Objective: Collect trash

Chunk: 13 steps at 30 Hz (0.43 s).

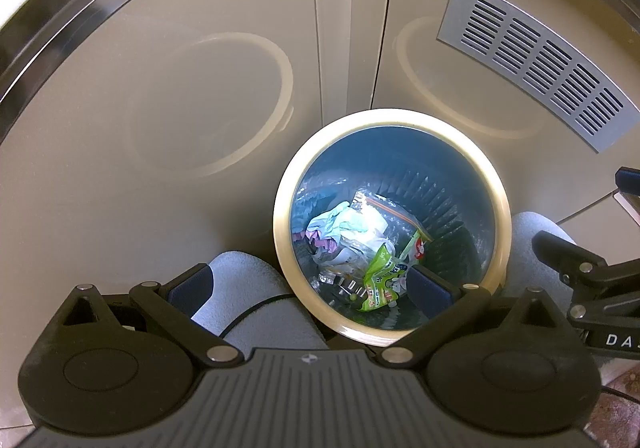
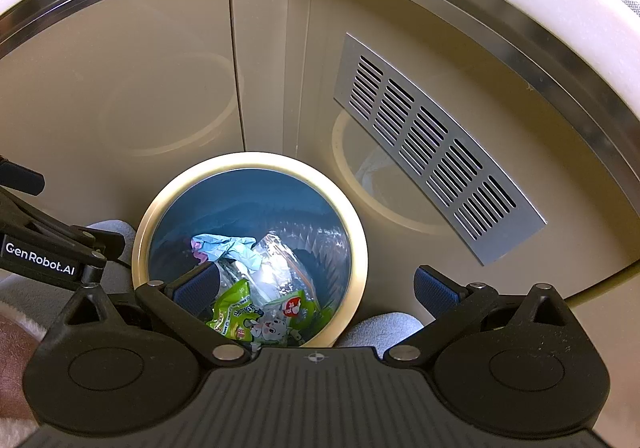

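Both grippers hang over a round bin [image 1: 394, 224] with a cream rim and a blue liner, which stands on the floor against beige cabinet doors [image 1: 180, 108], one of them fitted with a metal vent grille [image 1: 536, 60]. The left gripper [image 1: 308, 284] has its jaws spread wide with nothing between them; one pad sits over a grey slipper [image 1: 248, 300], the other over the bin's mouth. The right gripper [image 2: 316, 288] is spread just as wide and is likewise empty, its near finger above the rubbish. The trash already lies at the bottom of the bin: a green snack wrapper [image 2: 256, 318], a clear zip bag [image 1: 384, 216] and some crumpled pale blue and pink scraps [image 2: 228, 246]. Judging by that, the drop seems done, or a reach into the liner may be next. The likely trouble is a finger catching the rim or the thin liner on the way out, which could tip the light bin or drag the liner up. The two tools are also close together, so one could knock the other if both move at once.
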{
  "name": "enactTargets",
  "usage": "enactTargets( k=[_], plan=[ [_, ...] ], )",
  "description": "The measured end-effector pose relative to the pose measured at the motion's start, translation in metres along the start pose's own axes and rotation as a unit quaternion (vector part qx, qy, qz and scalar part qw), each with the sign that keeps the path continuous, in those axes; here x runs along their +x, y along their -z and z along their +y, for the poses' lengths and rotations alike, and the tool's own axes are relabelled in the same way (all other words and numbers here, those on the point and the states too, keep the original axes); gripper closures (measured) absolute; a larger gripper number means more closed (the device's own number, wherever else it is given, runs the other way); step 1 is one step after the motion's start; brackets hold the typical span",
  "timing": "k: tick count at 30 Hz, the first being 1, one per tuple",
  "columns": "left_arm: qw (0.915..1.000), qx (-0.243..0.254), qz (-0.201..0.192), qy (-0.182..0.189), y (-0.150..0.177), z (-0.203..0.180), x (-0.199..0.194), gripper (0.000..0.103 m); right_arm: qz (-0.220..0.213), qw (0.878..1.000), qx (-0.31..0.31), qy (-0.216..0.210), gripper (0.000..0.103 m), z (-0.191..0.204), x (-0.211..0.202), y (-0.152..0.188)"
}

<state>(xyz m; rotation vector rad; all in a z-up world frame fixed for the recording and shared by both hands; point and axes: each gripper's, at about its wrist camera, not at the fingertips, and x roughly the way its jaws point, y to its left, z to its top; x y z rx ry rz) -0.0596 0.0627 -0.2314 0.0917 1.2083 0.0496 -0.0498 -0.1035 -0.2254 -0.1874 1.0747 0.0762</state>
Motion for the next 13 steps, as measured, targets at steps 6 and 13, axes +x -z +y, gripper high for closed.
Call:
enactTargets(
  k=[6,13],
  plan=[
    [1.0,0.0,-0.001,0.0,0.0004,0.0014,-0.0006,0.0,-0.001,1.0,0.0,0.001,0.0,-0.0006,0.0001,0.0004],
    [1.0,-0.001,-0.003,0.0,0.0002,0.0014,-0.0016,0.0,0.001,1.0,-0.001,0.0,0.0,-0.0011,0.0001,-0.0007]
  ],
)
